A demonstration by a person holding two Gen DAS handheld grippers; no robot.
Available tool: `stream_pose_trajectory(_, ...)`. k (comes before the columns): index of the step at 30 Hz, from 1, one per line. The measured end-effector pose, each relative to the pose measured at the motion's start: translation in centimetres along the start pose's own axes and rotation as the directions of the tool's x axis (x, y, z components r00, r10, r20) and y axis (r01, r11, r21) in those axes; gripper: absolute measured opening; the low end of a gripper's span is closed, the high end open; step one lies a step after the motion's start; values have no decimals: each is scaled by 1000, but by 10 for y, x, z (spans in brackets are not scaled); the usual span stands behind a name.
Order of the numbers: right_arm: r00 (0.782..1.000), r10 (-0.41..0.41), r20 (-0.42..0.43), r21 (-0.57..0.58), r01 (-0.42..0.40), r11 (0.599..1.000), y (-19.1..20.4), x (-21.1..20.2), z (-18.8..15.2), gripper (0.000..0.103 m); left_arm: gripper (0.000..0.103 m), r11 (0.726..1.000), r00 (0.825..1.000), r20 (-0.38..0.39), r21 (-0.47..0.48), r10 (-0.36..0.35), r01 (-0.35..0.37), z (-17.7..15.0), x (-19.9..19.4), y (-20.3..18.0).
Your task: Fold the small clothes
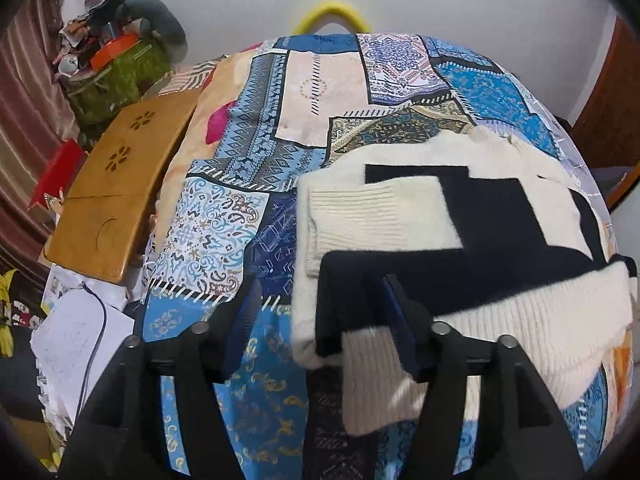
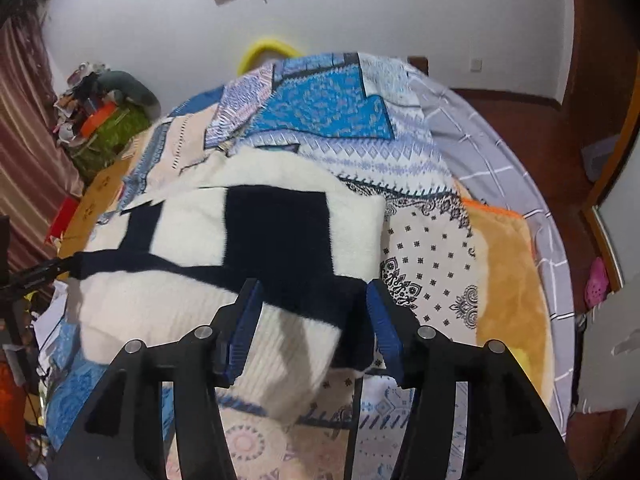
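A cream and black knit sweater (image 1: 500,216) lies on a bed with a blue patchwork cover (image 1: 248,160). In the left wrist view my left gripper (image 1: 320,308) is open, its jaws wide apart; the sweater's near left hem and a folded sleeve lie between and over its right finger (image 1: 396,312). In the right wrist view the sweater (image 2: 276,220) fills the middle. My right gripper (image 2: 312,312) is open, with the sweater's near right corner lying between its blue pads (image 2: 380,320), untouched by either as far as I can tell.
A wooden lap table (image 1: 116,184) and papers (image 1: 76,336) lie left of the bed. A cluttered green box (image 1: 116,72) stands at the back left. An orange blanket (image 2: 504,276) and grey sheet (image 2: 500,152) lie on the bed's right side. A yellow hoop (image 1: 332,16) shows behind the bed.
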State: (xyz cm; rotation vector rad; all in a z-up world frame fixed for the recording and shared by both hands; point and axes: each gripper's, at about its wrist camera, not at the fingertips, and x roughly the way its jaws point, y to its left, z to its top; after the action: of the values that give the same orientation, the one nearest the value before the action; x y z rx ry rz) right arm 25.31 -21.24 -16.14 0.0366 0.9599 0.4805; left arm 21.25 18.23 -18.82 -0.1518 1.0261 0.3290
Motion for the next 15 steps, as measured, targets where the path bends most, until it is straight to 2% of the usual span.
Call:
stream_pose_trajectory(5,1000,22,1,-2,-22,1000,5,-14,-8,50,76,1000,1000,9,-6,-29,29,-10,-16,3)
stream_pose_trajectory(8,999,42,-10,21,-41,999,3,-14,-18,51,77,998,998,-2,-18,-57,57,-20,-20,7)
stream_pose_trajectory(15,996,49,-69,56,-45,997,1,-2,-44,51,77,989,988,-80,-80,-131,125,-45,-8,16)
